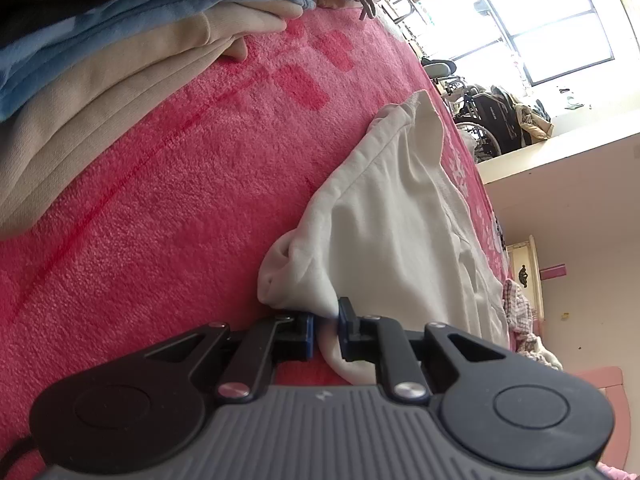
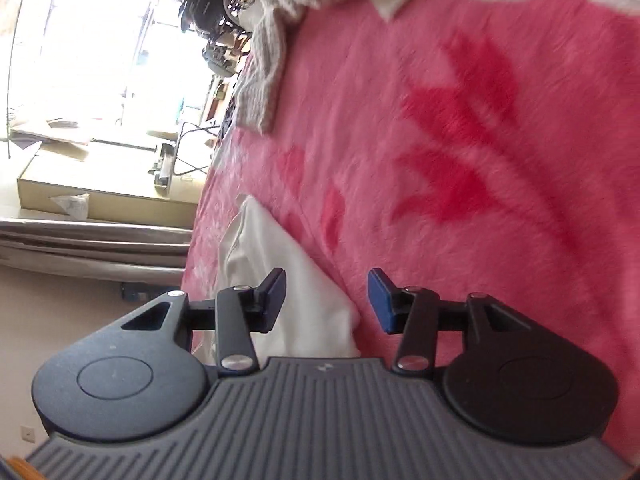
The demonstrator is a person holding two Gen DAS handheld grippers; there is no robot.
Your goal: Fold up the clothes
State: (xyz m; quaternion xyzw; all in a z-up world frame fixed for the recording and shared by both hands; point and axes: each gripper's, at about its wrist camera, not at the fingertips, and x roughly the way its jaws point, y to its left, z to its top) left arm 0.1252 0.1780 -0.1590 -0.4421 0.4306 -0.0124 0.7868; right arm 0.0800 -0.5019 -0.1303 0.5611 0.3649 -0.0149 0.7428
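A white garment (image 1: pixel 392 220) lies on the pink fleece blanket (image 1: pixel 168 184) in the left wrist view. My left gripper (image 1: pixel 325 322) is shut on a bunched corner of that white cloth, which runs between its blue pads. In the right wrist view my right gripper (image 2: pixel 327 300) stands open just above the blanket (image 2: pixel 460 152). A fold of white garment (image 2: pixel 292 280) lies under and behind its left finger, with no pad pressing on it.
A stack of folded clothes (image 1: pixel 100 60), beige, blue and dark, sits at the upper left of the left wrist view. A checked garment (image 2: pixel 276 40) lies at the far end of the blanket. Beyond the bed's edge stand a wheelchair (image 1: pixel 492 116) and bright windows.
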